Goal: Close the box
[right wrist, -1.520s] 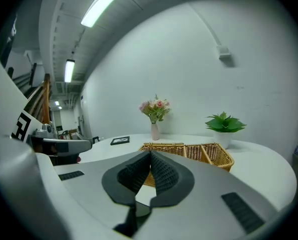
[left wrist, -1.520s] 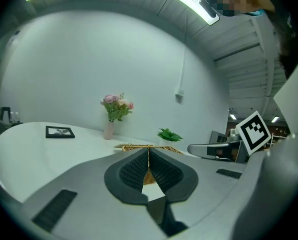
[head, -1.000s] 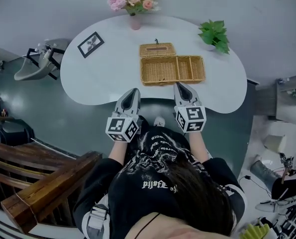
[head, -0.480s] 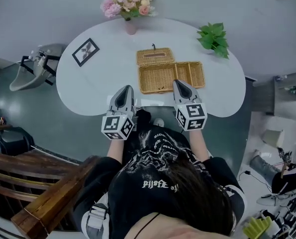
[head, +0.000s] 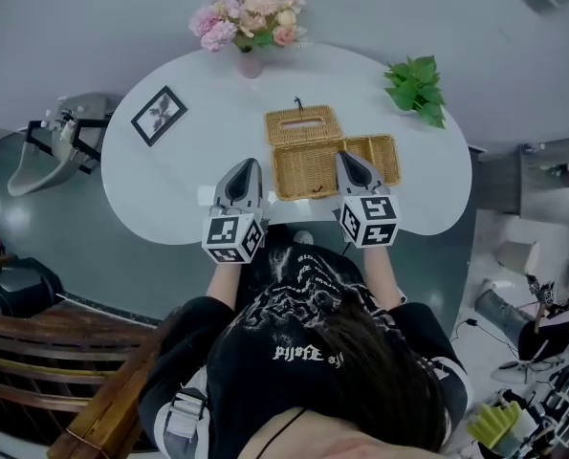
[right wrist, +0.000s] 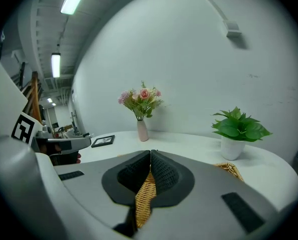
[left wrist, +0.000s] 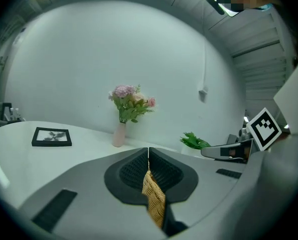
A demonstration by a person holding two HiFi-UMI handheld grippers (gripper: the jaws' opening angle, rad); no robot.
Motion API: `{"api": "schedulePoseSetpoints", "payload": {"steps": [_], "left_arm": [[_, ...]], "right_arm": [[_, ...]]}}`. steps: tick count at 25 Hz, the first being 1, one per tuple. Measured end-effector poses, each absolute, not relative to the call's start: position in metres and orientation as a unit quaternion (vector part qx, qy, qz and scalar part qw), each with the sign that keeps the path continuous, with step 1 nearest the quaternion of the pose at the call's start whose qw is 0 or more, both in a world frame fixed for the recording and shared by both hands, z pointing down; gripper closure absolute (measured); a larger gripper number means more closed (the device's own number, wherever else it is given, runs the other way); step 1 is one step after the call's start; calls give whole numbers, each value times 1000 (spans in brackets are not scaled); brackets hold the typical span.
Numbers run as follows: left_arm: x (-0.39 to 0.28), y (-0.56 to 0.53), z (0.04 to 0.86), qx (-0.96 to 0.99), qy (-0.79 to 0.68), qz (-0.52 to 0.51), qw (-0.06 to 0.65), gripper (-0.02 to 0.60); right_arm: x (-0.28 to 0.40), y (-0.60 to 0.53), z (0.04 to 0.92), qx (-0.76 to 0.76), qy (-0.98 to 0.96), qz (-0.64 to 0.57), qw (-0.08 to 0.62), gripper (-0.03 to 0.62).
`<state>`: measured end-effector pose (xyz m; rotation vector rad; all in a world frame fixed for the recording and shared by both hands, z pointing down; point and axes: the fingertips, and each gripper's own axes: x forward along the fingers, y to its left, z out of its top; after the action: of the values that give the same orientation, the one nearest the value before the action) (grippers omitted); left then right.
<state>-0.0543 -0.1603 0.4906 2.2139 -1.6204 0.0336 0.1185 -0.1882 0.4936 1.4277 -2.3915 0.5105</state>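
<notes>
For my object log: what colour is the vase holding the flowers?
Pale pink; the vase shows best in the left gripper view.

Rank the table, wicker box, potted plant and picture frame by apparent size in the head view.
1. Table, largest.
2. Wicker box.
3. Potted plant and picture frame look about alike, so left unranked.

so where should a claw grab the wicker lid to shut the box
Probably its far edge, by the small loop. The lid lies open behind the box, joined along its near side, so reach over from the front.
</notes>
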Motion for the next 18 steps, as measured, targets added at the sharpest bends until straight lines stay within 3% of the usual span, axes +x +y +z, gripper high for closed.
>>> {"api": "schedulePoseSetpoints", "payload": {"steps": [18], "left_arm": [[-72,-222,499,828,-517,44,212,557]], "right_arm": [[70,-274,500,490,-813,217,229,528]]}}
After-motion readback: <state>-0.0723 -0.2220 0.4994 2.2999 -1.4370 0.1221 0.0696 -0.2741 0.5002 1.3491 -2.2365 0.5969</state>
